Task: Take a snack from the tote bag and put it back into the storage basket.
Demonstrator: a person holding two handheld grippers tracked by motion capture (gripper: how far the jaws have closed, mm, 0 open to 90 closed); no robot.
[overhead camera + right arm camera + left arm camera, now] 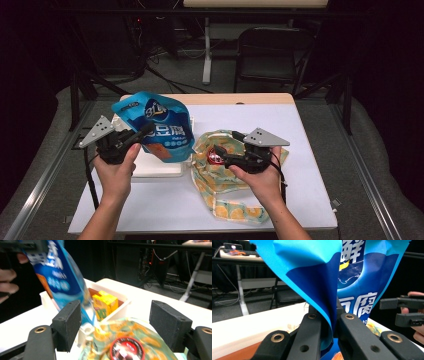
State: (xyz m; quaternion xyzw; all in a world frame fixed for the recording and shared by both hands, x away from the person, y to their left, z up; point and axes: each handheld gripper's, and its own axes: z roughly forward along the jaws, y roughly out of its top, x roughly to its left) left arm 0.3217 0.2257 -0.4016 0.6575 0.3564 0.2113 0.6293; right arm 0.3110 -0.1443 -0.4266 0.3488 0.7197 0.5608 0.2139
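The left gripper (333, 322) is pinching the blue bag (159, 125) tight, holding it up over the white box (150, 167) — maybe to lift it out. The right gripper (116, 325) is waiting wide apart just above the orange-print cloth bag (225, 185), where a red-lidded thing (127, 348) is sitting.

Room, dimly lit, black toward the walls. My white-topped table (310, 150), wood strip along its far edge, stands on grey carpet floor (380, 150) with metal rails (35, 175) on both sides. Beyond it: one black folding chair (270, 52), a white desk leg (207, 50), loose cables (165, 75) on the floor, dark equipment racks.
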